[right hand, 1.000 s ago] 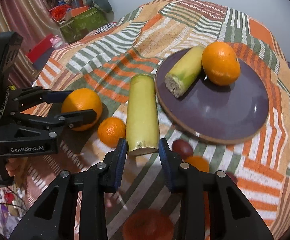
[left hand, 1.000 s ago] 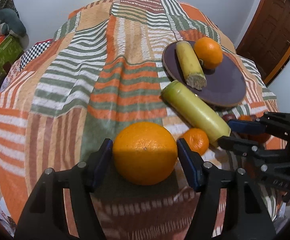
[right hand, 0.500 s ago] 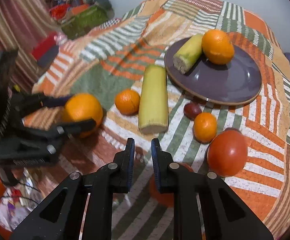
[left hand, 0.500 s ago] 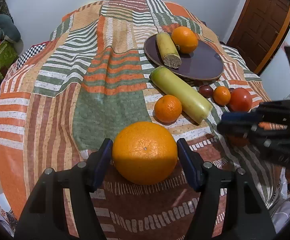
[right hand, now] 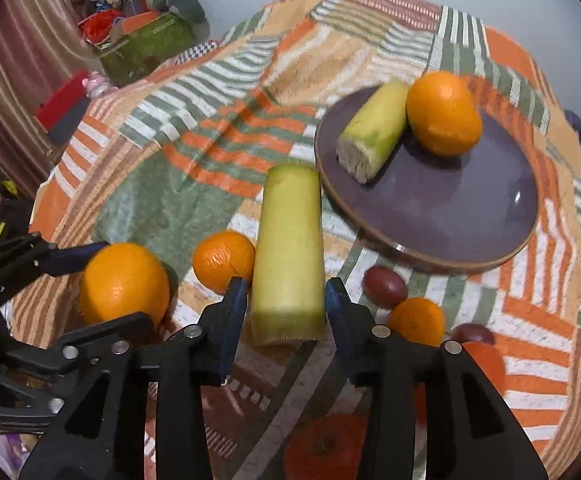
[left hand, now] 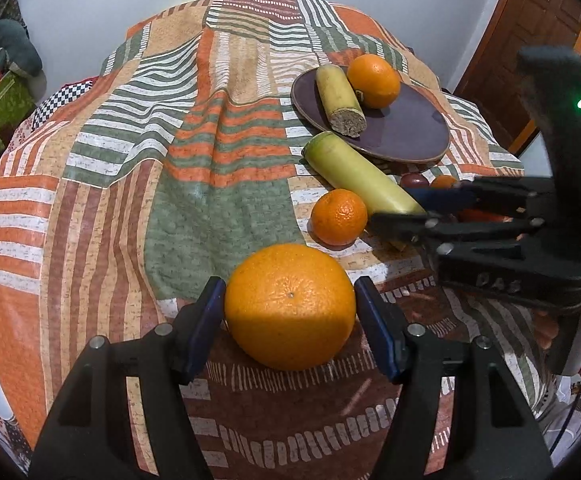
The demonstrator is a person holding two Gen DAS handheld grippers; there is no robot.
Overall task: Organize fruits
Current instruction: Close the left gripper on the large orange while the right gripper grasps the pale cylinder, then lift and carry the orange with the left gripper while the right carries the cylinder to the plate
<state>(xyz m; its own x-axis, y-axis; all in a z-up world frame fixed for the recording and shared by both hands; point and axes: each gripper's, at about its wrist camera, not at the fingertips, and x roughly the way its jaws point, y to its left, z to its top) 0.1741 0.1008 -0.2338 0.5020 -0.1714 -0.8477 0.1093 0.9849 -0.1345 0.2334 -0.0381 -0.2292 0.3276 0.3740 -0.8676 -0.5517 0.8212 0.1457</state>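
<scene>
Right tongs [right hand: 285, 294] now astride long gourd [right hand: 288, 252], lengthwise toward plate [right hand: 490, 216].

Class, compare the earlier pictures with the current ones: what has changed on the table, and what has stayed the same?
The right tongs drew back nearly shut, then returned; they are opening around the near end of the long green stalk, not yet gripping. The left tongs still clamp the big orange. The plate and its fruit stayed put.

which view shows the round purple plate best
The right wrist view: the round purple plate lies nearly whole, its wooden rim and bare centre clear, with a cut yellow-green stalk piece and an orange on it. The left wrist view shows the plate flatter and more foreshortened.
</scene>
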